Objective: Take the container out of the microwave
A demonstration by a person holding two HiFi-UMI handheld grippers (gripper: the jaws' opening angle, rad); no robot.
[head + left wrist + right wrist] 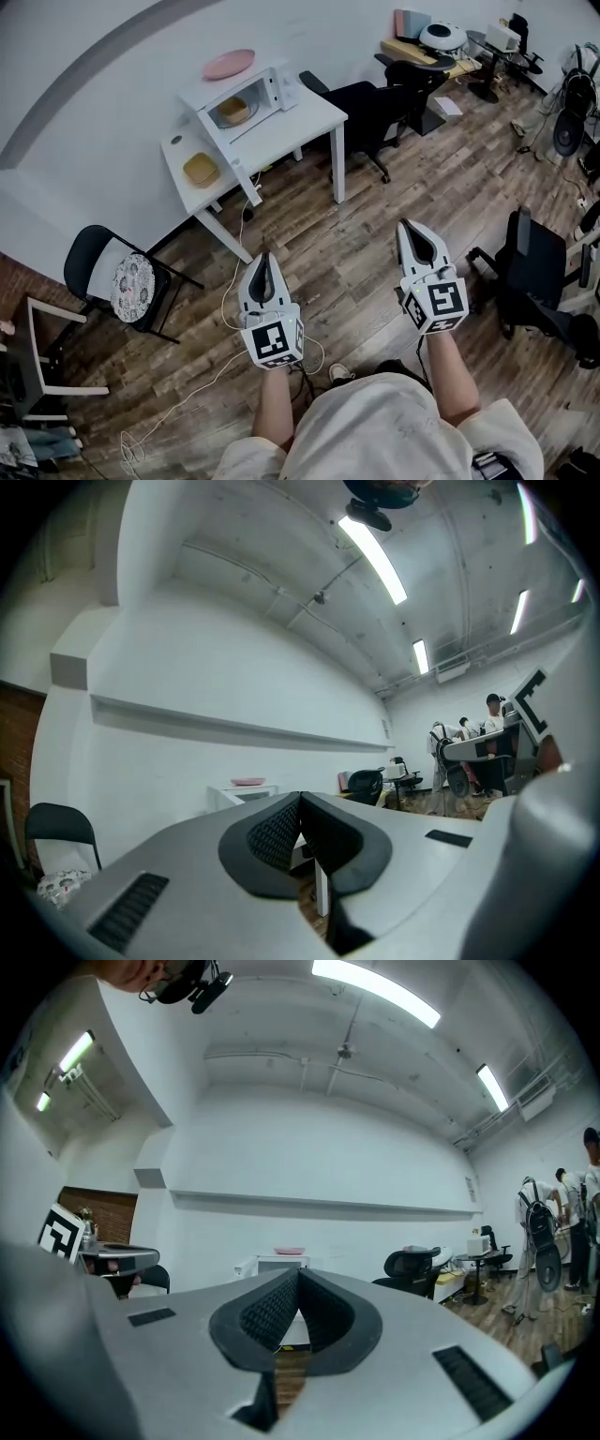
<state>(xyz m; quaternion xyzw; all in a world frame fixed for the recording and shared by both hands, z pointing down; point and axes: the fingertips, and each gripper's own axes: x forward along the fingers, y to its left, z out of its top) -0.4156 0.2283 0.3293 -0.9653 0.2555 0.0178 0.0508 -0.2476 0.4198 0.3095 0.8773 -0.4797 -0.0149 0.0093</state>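
A white microwave (246,99) stands on a white table (309,120) against the far wall, with a pink plate (229,64) on top. Through its door window shows a tan container (232,111). A second yellowish container (201,170) lies on the table's left end. My left gripper (264,258) and right gripper (406,228) are held level over the wooden floor, well short of the table, both shut with nothing between the pads. The left gripper view shows shut jaws (300,799) with the microwave (246,794) far beyond. The right gripper (298,1274) points at the microwave (278,1265) too.
A black folding chair (131,281) with a patterned cushion stands left of the table. Black office chairs (370,108) (539,272) sit right of the table and at the right edge. A white cable (225,314) trails over the floor. Cluttered desks (441,47) fill the back right.
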